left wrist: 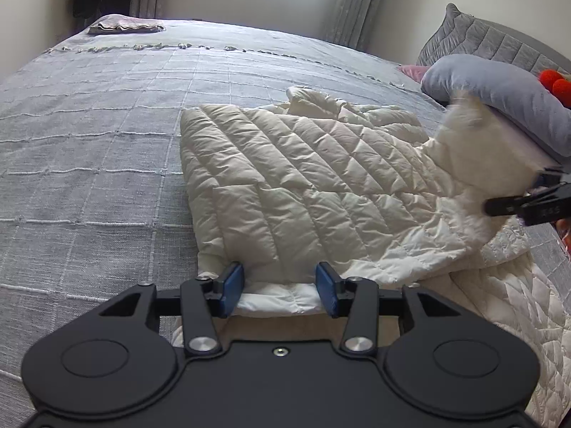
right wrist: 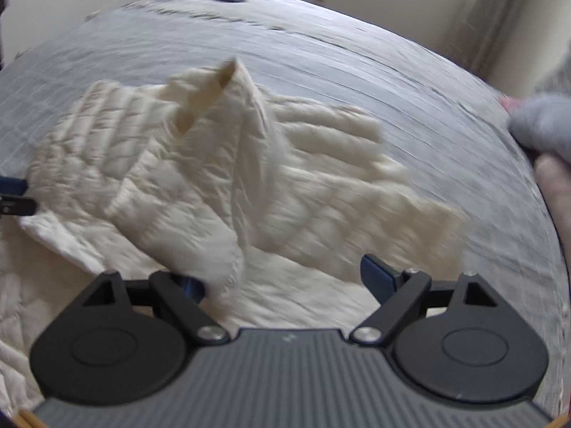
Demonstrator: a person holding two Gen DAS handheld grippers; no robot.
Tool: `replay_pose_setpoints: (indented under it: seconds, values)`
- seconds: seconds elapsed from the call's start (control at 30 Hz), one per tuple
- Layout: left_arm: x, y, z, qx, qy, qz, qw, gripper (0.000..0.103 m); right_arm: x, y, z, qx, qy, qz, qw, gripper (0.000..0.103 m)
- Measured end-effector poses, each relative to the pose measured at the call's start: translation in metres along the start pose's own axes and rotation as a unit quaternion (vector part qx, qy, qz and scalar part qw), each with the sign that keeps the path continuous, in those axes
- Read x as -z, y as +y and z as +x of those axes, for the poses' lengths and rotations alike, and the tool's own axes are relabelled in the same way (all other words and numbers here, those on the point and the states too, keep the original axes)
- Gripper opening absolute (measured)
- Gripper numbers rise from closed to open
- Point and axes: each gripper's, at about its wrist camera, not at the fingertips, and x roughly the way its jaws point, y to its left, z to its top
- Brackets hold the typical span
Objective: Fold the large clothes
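Note:
A cream quilted jacket (left wrist: 303, 185) lies on the grey bed cover, partly folded over itself; it also fills the blurred right wrist view (right wrist: 221, 164). My left gripper (left wrist: 280, 289) is open, its blue pads (left wrist: 232, 285) on either side of a white hem edge at the jacket's near end. My right gripper (right wrist: 282, 278) is open wide, with a raised flap of the jacket draped over its left finger. In the left wrist view the right gripper (left wrist: 524, 207) shows at the far right edge beside the lifted fabric.
The grey checked bed cover (left wrist: 89, 142) spreads left and back. A folded pinkish cloth (left wrist: 125, 25) lies at the far corner. A grey pillow (left wrist: 499, 42) and a pink item sit at the right. A grey-sleeved arm (left wrist: 506, 100) reaches in from the right.

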Motion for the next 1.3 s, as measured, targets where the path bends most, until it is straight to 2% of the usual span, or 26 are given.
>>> replay_pose_setpoints:
  seconds: [0.07, 0.17, 0.27, 0.4, 0.47, 0.5, 0.57, 0.6, 0.63, 0.67, 0.73, 0.8, 0.87, 1.03, 1.1, 1.13, 1.17, 1.23, 1.3]
  values:
    - [-0.001, -0.001, -0.002, 0.000, -0.001, 0.003, 1.0000, 0.047, 0.013, -0.033, -0.008, -0.012, 0.008, 0.050, 0.999, 0.089]
    - [-0.003, 0.000, -0.004, -0.005, -0.002, 0.007, 1.0000, 0.047, 0.027, -0.060, -0.015, -0.027, 0.008, 0.085, 0.996, 0.089]
    - [-0.007, 0.001, -0.005, -0.013, -0.006, 0.004, 0.9999, 0.047, 0.033, -0.075, -0.014, -0.057, 0.003, 0.124, 0.991, 0.089]
    - [-0.016, 0.002, -0.005, -0.023, -0.019, -0.002, 0.9996, 0.045, 0.030, -0.079, 0.010, -0.092, 0.008, 0.163, 0.982, 0.087]
    - [-0.020, 0.000, -0.004, -0.030, -0.030, -0.001, 0.9991, 0.044, 0.030, -0.072, 0.027, -0.107, 0.016, 0.173, 0.979, 0.076]
    - [-0.022, 0.000, -0.004, -0.032, -0.037, 0.000, 0.9988, 0.044, 0.030, -0.068, 0.035, -0.110, 0.018, 0.177, 0.978, 0.066]
    - [-0.026, -0.002, -0.001, -0.032, -0.045, 0.005, 0.9984, 0.039, 0.029, -0.060, 0.043, -0.112, 0.009, 0.172, 0.979, 0.027]
    - [-0.028, -0.003, 0.000, -0.029, -0.047, 0.008, 0.9984, 0.034, 0.027, -0.057, 0.041, -0.105, -0.004, 0.167, 0.980, 0.023]
    - [-0.029, -0.004, 0.002, -0.026, -0.051, 0.010, 0.9983, 0.034, 0.025, -0.055, 0.037, -0.099, -0.020, 0.161, 0.982, 0.014]
    - [-0.030, -0.005, 0.004, -0.021, -0.055, 0.013, 0.9982, 0.034, 0.023, -0.054, 0.032, -0.091, -0.036, 0.157, 0.983, 0.012]
    - [-0.028, -0.008, 0.013, -0.015, -0.048, 0.022, 0.9985, 0.034, 0.021, -0.054, 0.031, -0.056, -0.046, 0.147, 0.987, 0.011]
    - [-0.023, -0.009, 0.030, -0.026, -0.021, 0.033, 0.9989, 0.034, 0.022, -0.053, 0.041, -0.010, -0.027, 0.127, 0.992, 0.011]
    - [-0.015, -0.008, 0.048, -0.030, -0.001, 0.039, 0.9988, 0.034, 0.027, -0.053, 0.054, -0.014, -0.010, 0.116, 0.993, 0.011]
    - [-0.014, -0.005, 0.041, -0.031, -0.014, 0.016, 0.9993, 0.035, 0.031, -0.059, 0.045, -0.032, -0.009, 0.129, 0.991, 0.012]
    - [-0.015, -0.009, 0.030, -0.037, -0.009, 0.017, 0.9991, 0.037, 0.033, -0.065, 0.034, -0.044, -0.004, 0.139, 0.989, 0.021]
    - [-0.016, -0.012, 0.022, -0.040, -0.006, 0.017, 0.9990, 0.046, 0.035, -0.067, 0.027, -0.047, -0.003, 0.145, 0.988, 0.035]
    - [-0.016, -0.015, 0.015, -0.040, -0.004, 0.017, 0.9990, 0.050, 0.038, -0.068, 0.018, -0.047, -0.004, 0.149, 0.988, 0.051]
    - [-0.013, -0.021, -0.002, -0.044, 0.001, 0.012, 0.9990, 0.062, 0.046, -0.070, 0.000, -0.046, -0.009, 0.149, 0.988, 0.062]
    - [-0.009, -0.027, -0.017, -0.049, 0.009, 0.008, 0.9987, 0.066, 0.056, -0.071, -0.019, -0.042, -0.004, 0.148, 0.988, 0.067]
